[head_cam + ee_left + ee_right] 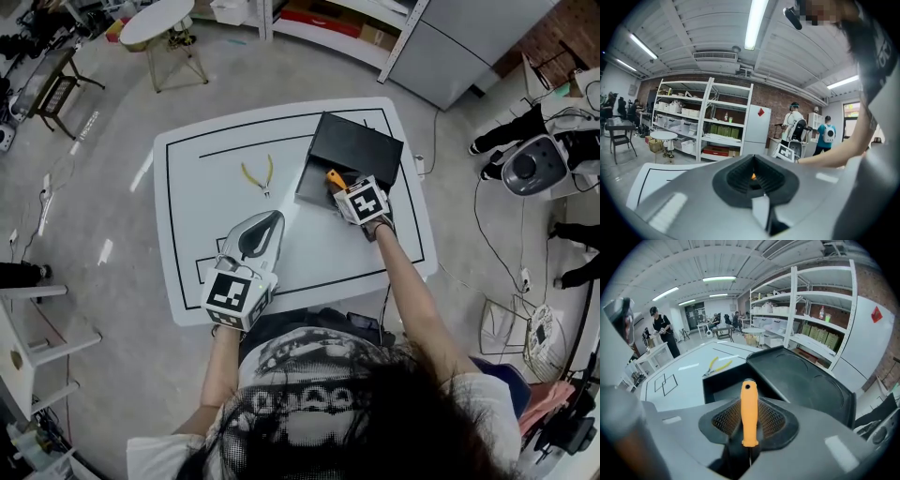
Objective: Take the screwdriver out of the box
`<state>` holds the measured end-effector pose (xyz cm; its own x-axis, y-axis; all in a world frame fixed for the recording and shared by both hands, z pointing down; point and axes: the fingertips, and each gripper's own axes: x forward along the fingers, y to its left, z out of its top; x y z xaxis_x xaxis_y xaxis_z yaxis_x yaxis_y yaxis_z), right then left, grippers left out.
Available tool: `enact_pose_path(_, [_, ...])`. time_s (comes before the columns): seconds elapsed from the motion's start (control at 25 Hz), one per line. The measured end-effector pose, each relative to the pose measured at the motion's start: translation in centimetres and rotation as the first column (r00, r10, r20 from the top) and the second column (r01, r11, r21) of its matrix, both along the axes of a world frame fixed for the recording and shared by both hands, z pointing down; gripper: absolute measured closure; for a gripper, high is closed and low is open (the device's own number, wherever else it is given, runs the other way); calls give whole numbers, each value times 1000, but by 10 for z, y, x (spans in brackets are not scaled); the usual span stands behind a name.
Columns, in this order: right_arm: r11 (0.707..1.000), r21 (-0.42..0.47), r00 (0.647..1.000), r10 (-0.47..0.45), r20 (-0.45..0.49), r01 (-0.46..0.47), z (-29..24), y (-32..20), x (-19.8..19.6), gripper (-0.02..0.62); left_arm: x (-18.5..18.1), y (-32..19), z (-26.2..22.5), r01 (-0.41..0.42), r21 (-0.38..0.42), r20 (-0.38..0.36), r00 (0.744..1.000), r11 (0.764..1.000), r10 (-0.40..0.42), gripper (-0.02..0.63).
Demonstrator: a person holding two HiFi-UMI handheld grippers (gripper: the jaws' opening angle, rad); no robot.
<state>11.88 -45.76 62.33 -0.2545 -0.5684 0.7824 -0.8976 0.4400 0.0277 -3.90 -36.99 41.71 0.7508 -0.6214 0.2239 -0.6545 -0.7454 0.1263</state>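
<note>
Right gripper (343, 188): is being held over the near side of the open box, toward the right edge of the tabletop, with its jaws being pressed onto the screwdriver's orange handle
Screwdriver (749, 408): is being pinched between the right gripper's jaws, handle end being pointed out over the box and the thin shaft running back between the jaws; whether it is touching the box cannot be told
Box (354, 142): black, is being left open near the far right corner of the tabletop, its lid tilted back toward the far edge
Left gripper (270, 223): is being held low near the near edge, left of centre, jaws closed together with nothing between them
Pliers (260, 175): yellow-handled, lying toward the far edge, just left of the box and apart from both grippers
Tabletop (319, 253): white, marked with black lines
</note>
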Motion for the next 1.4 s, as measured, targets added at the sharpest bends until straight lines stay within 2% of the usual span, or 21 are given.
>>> enact_pose_path(0.16, [995,95,999,-20,50,15,-40,5,-8,479,5,4,-4,-13,9,6,1000,1000,13,606])
enact_pose_path(0.36, [976,214,995,-50,91,30,-90,20,-13,479,13,14,-5,-21,18,12,1000,1000,21,606])
enact_pose_path(0.6, [951,307,983,-97,158,45,-141,61,-22,479,22,37,-9,-30,33,20,999,999,29,606])
enact_pose_path(1.0, [925,378,966,-121,229,26,-177,143,-27,479,30,84,-16,-21,53,36,999,998,19,606])
enact_pose_path(1.4, [923,384,956,-129,265,18,-178,235,-19,479,41,158,-20,0,60,18,1000,998,-1,606])
